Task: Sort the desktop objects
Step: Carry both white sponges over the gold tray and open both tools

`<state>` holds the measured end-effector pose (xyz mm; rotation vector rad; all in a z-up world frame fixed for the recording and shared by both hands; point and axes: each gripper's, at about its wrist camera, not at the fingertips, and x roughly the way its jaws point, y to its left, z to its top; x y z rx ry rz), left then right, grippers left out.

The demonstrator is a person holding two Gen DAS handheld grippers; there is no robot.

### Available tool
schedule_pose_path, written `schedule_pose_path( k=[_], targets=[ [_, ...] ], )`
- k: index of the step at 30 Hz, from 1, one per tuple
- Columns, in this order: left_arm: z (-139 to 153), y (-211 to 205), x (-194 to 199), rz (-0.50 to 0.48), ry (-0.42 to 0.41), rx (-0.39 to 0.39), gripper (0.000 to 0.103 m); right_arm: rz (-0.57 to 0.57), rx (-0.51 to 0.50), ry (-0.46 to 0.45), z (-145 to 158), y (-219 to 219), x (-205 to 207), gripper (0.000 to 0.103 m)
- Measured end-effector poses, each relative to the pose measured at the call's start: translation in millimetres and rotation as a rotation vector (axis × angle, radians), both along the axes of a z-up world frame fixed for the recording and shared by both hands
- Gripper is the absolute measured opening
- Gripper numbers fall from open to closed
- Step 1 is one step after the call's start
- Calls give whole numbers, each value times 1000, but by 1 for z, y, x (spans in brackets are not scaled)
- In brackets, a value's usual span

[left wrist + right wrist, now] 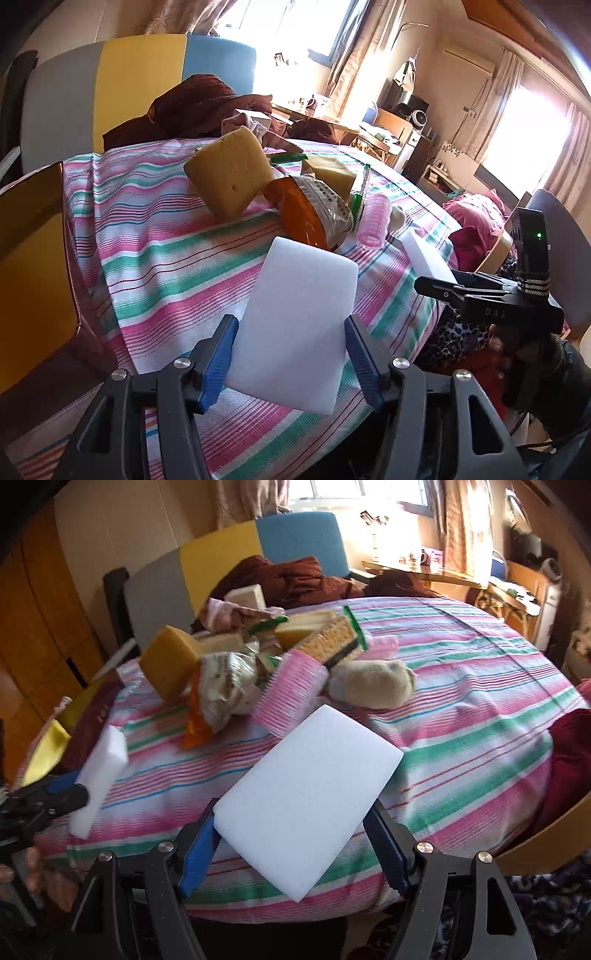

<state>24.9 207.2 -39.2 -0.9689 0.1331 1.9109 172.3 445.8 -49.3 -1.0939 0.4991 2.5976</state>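
My left gripper (290, 332) is shut on a white foam sponge (295, 295), held above the striped tablecloth (166, 258). My right gripper (293, 812) is shut on a second white foam sponge (310, 786). Each gripper shows in the other view: the right one (424, 286) at the table's right edge, the left one (79, 795) at the left. Behind both lies a pile: a yellow sponge (170, 661), an orange snack bag (306, 210), a pink hair roller (291, 690), a scrub sponge (332, 638) and a beige sock bundle (373, 683).
A chair back (140, 81) in grey, yellow and blue stands behind the table with maroon cloth (192, 107) heaped on it. An amber translucent container (33, 273) sits at the left edge. A wooden chair rim (535, 849) curves past the right edge.
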Motion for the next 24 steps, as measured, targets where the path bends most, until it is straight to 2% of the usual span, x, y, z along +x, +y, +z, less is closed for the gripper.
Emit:
schedule_pose_path(
  k=[4,11,17,24],
  targets=[
    [6,-7,-2,19,-8,22,60,99,71,66,16,-24,2,76],
    [28,-42,-4,127,28,69,61,257,164,71,23,-68,-33,78],
    [42,-97,-22,307,62,64,61,415,196,92,36,-113,-84,80],
    [38,-170,-68,547,21,0,61,597,191,98,52,-172,-151,81]
  ],
)
